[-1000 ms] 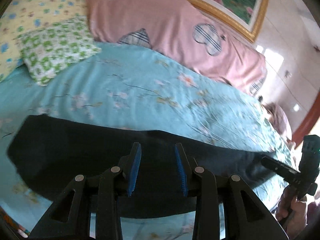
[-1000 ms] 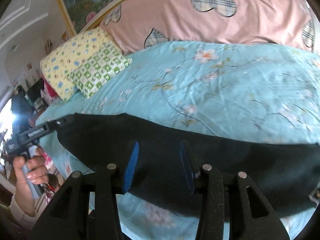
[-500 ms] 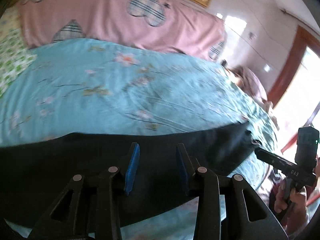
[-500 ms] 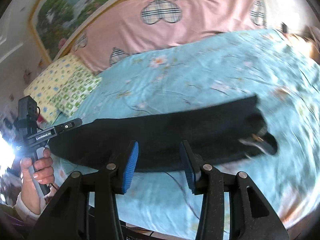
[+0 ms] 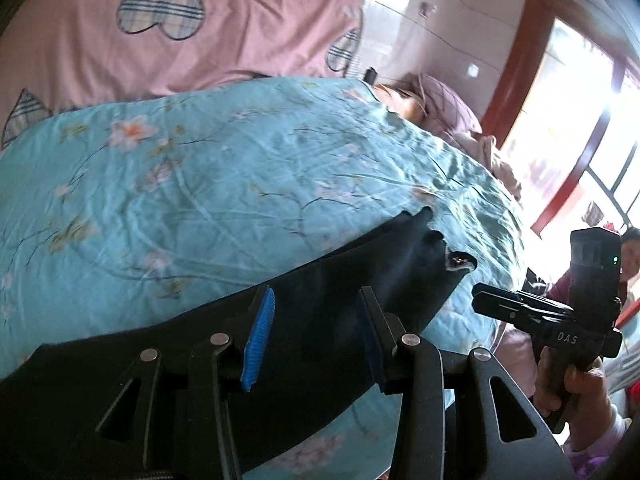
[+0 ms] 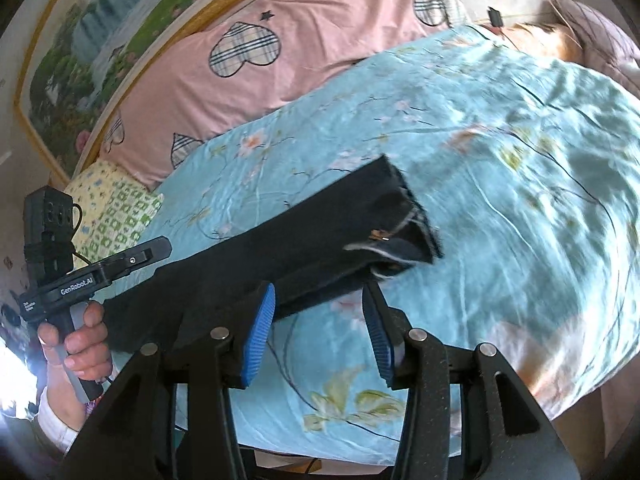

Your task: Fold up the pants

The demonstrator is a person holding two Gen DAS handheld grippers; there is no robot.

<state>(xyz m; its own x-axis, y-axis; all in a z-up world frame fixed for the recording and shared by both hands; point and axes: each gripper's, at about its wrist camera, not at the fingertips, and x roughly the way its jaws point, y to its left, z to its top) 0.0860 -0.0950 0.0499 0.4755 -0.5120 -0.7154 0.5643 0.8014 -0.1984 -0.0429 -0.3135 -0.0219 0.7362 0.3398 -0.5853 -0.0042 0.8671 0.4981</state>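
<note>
Black pants (image 5: pixel 320 300) lie as a long flat strip across the near part of the blue floral bedspread (image 5: pixel 240 168); its waist end is in the right wrist view (image 6: pixel 384 216). My left gripper (image 5: pixel 314 328) is open and empty above the strip, near the waist end. My right gripper (image 6: pixel 320 320) is open and empty just in front of the waist end. The right gripper shows from the side in the left wrist view (image 5: pixel 504 306). The left one shows in the right wrist view (image 6: pixel 152 250), at the strip's left end.
A pink quilt with plaid hearts (image 5: pixel 180 32) lies along the far side of the bed. Yellow and green pillows (image 6: pixel 112 216) sit at the left end. A mauve bundle (image 5: pixel 444 104) lies at the right end. A window (image 5: pixel 580 128) and another person (image 5: pixel 632 256) are at right.
Both wrist views have swung to the right along the pants, from the leg end toward the waist end. Both grippers stayed open.
</note>
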